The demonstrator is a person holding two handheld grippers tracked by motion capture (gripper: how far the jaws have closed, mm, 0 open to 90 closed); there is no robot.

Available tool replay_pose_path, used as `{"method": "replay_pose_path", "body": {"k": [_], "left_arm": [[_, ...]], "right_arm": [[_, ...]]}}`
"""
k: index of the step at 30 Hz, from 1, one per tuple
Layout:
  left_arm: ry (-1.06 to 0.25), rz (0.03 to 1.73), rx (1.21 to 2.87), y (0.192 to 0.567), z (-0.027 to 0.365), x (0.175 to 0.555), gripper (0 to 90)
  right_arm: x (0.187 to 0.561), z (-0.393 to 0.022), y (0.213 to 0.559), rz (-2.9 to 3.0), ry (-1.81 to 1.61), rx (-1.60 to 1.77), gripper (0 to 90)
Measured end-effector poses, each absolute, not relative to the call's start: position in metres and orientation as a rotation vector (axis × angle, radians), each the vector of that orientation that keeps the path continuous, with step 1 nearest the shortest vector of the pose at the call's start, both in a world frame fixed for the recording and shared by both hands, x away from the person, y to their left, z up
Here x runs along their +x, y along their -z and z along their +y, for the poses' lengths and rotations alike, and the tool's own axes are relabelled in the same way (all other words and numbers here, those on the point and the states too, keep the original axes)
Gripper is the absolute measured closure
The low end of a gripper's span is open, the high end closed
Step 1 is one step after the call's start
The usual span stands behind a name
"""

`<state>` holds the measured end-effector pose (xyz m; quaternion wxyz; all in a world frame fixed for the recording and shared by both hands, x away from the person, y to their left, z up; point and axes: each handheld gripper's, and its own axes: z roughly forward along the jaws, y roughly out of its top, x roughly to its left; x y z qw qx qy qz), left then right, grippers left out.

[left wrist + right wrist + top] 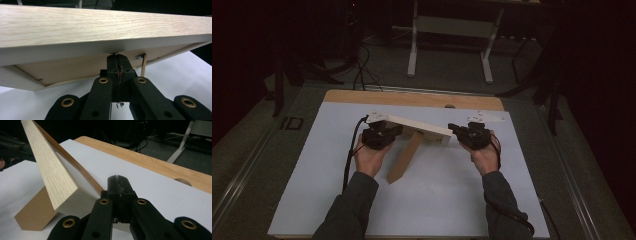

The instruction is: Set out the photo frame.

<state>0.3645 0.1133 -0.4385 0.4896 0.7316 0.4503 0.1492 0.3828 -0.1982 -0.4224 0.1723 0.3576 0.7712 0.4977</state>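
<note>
A light wooden picture frame (419, 127) stands tilted on the white sheet, propped on its brown back stand (404, 159). My left gripper (398, 130) sits at the frame's left end and my right gripper (453, 128) at its right end. In the left gripper view the jaws are shut with nothing between them, and the left gripper (117, 56) tips touch the underside of the frame (100, 25). In the right gripper view the right gripper (117, 178) is shut and empty, just beside the frame's near end (53, 172) and the stand (35, 212).
The white sheet (437, 195) covers a wooden table whose bare far edge (412, 98) has a round hole (449, 106). Beyond the table are cables and a white desk frame (449, 40) on the floor. A thin wooden pin (143, 65) hangs under the frame.
</note>
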Motion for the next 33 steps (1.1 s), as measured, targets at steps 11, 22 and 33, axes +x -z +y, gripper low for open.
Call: {"method": "replay_pose_path", "body": {"k": [11,22,33], "left_arm": [[-0.364,1.082,1.801,0.437,0.105,0.365,90.0],[-0.366,1.076,1.811,0.436,0.100,0.366,90.0],[-0.358,1.053,1.826,0.436,0.090,0.363,90.0]], "right_arm": [[0.380,-0.197,0.423,2.199,-1.418,1.004,89.7],[0.375,-0.195,0.423,2.221,-1.435,0.976,89.7],[0.371,-0.194,0.423,2.227,-1.443,0.962,89.7]]}}
